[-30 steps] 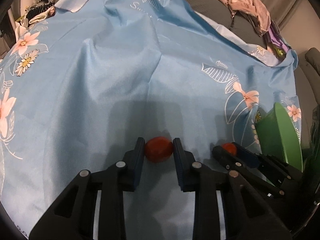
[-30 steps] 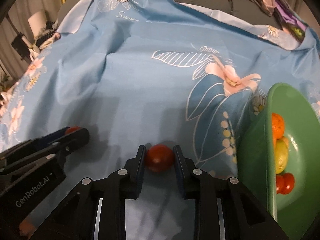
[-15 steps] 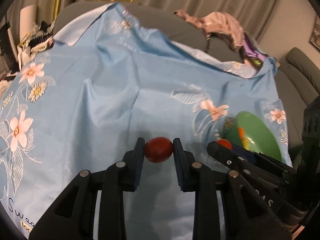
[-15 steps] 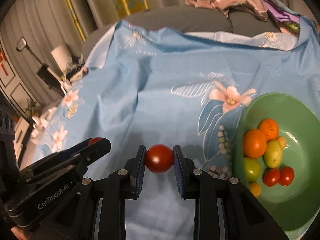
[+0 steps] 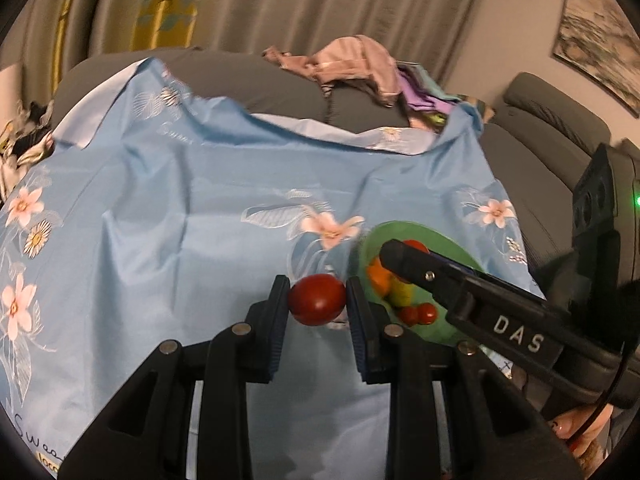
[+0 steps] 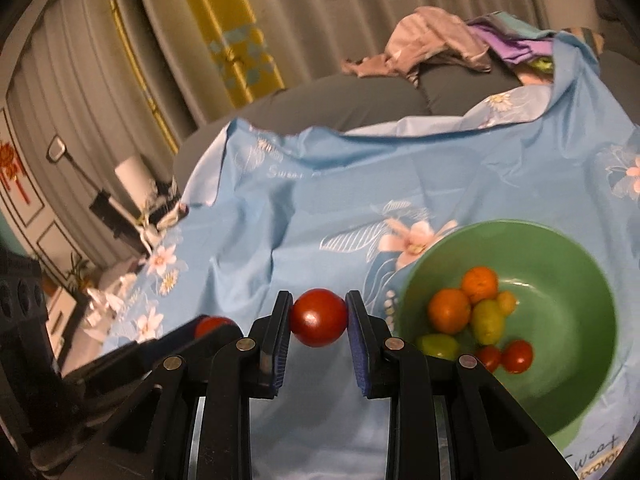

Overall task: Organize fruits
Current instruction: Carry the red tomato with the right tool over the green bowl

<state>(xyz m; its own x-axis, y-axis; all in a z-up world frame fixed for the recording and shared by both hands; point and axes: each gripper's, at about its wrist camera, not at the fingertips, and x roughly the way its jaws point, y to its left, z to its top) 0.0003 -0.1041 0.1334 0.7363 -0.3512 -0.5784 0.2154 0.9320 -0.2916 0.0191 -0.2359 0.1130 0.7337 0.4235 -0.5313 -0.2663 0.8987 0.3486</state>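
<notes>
My left gripper [image 5: 317, 300] is shut on a red tomato [image 5: 317, 299] and holds it in the air above the blue flowered cloth [image 5: 180, 220]. My right gripper [image 6: 319, 312] is shut on a second red tomato [image 6: 319, 311], just left of the green bowl [image 6: 560, 380]. Oranges, green fruits and small red tomatoes lie in that bowl. In the left wrist view the right gripper [image 5: 404, 254] reaches in from the right, over the green bowl [image 5: 452, 248]. In the right wrist view the left gripper [image 6: 212, 326] shows at lower left with its tomato [image 6: 212, 325].
The cloth covers a grey sofa [image 5: 260, 80]. A pile of clothes [image 5: 360, 68] lies on the sofa back beyond the cloth. Curtains [image 6: 320, 20] hang behind. A person's fingers [image 5: 576, 432] show at lower right. A cluttered side table [image 6: 132, 200] stands at left.
Both grippers have risen off the cloth with their tomatoes and tilted up, so the sofa back and curtains show. The green bowl's inside has come into full view.
</notes>
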